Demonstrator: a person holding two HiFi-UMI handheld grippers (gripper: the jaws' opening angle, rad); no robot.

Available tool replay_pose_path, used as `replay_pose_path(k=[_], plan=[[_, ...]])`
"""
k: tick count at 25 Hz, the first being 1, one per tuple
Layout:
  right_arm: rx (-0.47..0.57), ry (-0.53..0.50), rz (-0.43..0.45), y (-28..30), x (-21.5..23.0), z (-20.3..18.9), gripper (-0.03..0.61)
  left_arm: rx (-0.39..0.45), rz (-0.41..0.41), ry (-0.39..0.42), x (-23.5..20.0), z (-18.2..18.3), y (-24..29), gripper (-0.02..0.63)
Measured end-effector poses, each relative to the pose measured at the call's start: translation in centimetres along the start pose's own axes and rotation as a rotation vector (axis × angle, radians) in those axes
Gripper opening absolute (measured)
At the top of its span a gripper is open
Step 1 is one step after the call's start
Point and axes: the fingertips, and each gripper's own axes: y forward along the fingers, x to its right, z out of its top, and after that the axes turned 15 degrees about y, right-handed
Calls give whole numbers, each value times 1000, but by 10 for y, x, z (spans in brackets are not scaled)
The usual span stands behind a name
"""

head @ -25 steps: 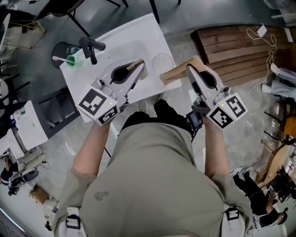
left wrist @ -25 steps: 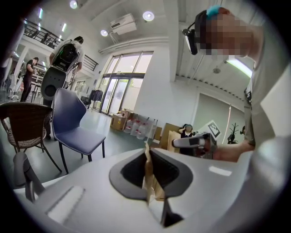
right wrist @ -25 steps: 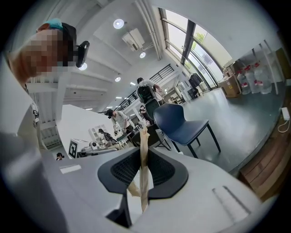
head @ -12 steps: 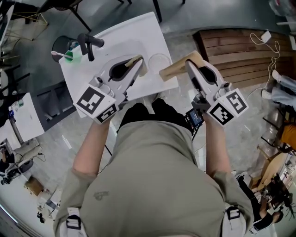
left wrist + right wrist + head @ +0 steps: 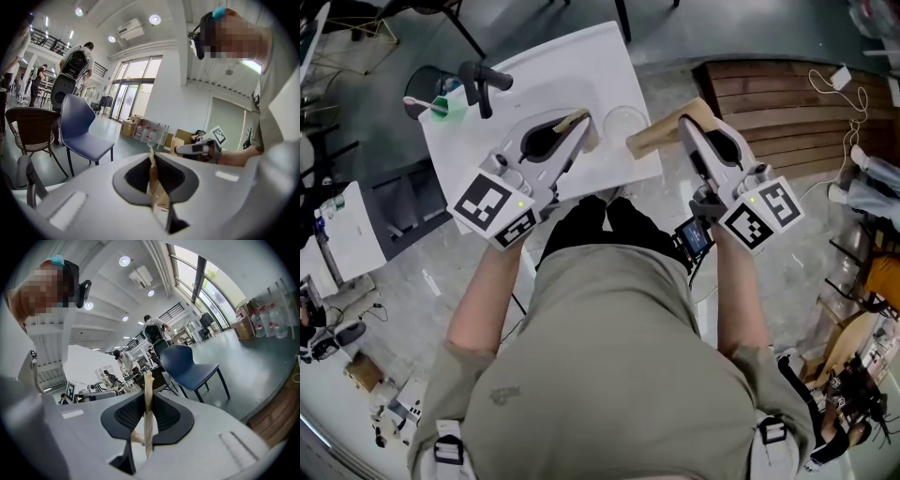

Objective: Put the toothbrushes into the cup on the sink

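In the head view a white sink [image 5: 581, 66] lies in front of me, with a clear round cup [image 5: 623, 122] on its near right part. My left gripper [image 5: 581, 131] is over the sink, shut on a tan cardboard piece [image 5: 585, 125] that stands edge-on between the jaws [image 5: 151, 173]. My right gripper [image 5: 683, 134] hovers at the sink's right edge beside the clear cup, shut on a longer tan cardboard packet [image 5: 659, 139], seen as a thin pale strip [image 5: 148, 418]. No bare toothbrush shows in either grip.
A dark faucet [image 5: 478, 86] stands at the sink's far left. Beside it a dark cup [image 5: 425, 92] holds a green and white brush [image 5: 441, 111]. Wooden slats [image 5: 787, 112] lie on the floor to the right. Chairs [image 5: 82, 133] and people [image 5: 154, 331] stand further off.
Almost nothing: both grippers keep their hold on the tan pieces, and the right one has only edged slightly along the sink's right edge.
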Motion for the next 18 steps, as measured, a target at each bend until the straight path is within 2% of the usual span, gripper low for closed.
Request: replay_pose_path(k=[18], plan=[[10,-16,-68,6,11,-2,61,-7,-37,-10,2,-2,-6,15]])
